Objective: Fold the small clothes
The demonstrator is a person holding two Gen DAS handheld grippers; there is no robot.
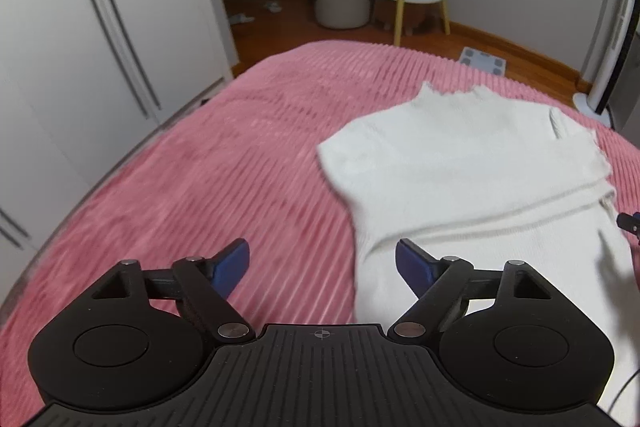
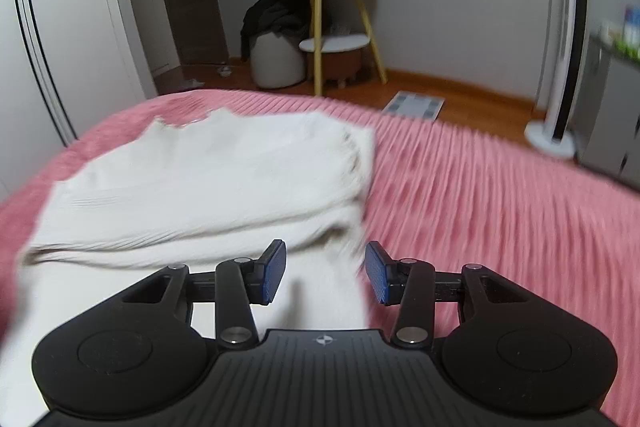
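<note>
White knit: small sleeveless sweater (image 1: 460,163) lying on the pink ribbed bedspread (image 1: 180,167), bottom part doubled up over the body, collar pointing toward the foot of the bed.
Left gripper (image 1: 322,263): hanging above the sweater's near left edge, blue pads spread wide, gripping nothing.
Right gripper (image 2: 326,273): hovering over the sweater's near right edge, pads partly apart, clear of the cloth.
Sharpness: bedspread and sweater smearing with blur in both wrist views.
Beyond the bed: wooden floor, yellow-legged side table (image 2: 340,7), grey pouf (image 2: 276,61) carrying dark clothing, bathroom scale (image 2: 414,106), white tower fan (image 2: 564,39), white wardrobe doors (image 1: 100,27).
</note>
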